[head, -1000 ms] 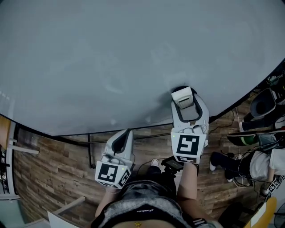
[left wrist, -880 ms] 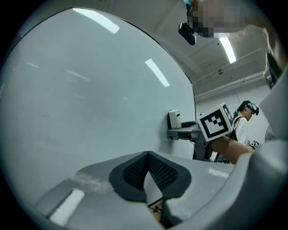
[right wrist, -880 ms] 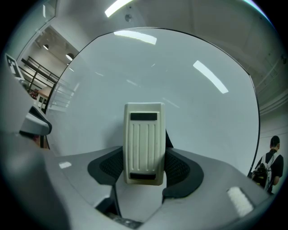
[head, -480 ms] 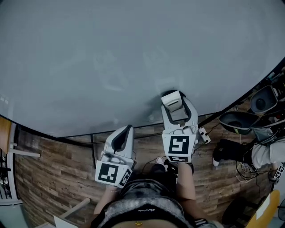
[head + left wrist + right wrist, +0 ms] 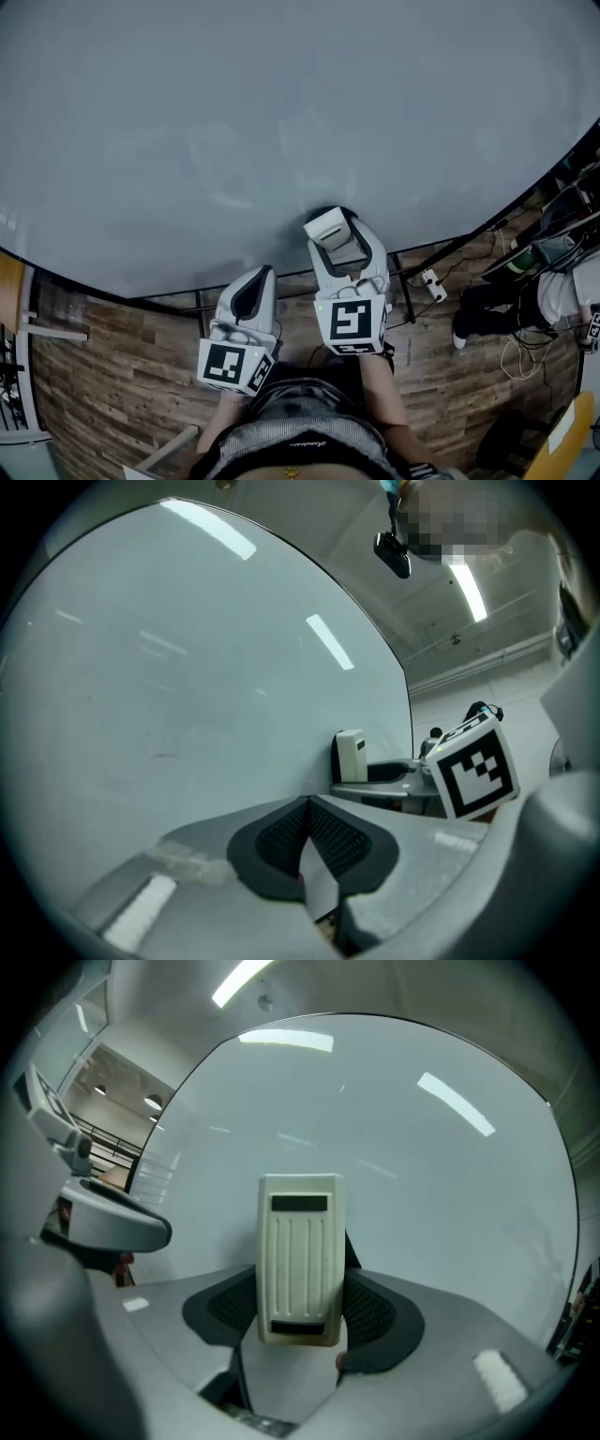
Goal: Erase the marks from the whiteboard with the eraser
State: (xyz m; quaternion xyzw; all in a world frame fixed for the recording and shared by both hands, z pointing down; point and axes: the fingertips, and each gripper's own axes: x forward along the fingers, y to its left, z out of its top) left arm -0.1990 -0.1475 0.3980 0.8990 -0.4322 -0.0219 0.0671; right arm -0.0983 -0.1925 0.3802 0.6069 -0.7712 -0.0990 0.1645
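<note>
The eraser is a cream plastic block, oblong with rounded corners, with lengthwise ribs on its back and a dark slot at each end. The right gripper pinches it by its long sides between black textured jaws. In the head view the eraser lies against the large pale grey whiteboard, close to the board's dark lower edge. From the left gripper view a thin dark layer shows on the side of the eraser that meets the board.

The board carries only faint smudges and a short thin stroke. The left gripper hangs just left of the right one, below the board's lower edge and apart from it, its jaws pressed together on nothing.

Below lies a brown wood-plank floor with a white power strip and loose cables. A second person's legs show at the right.
</note>
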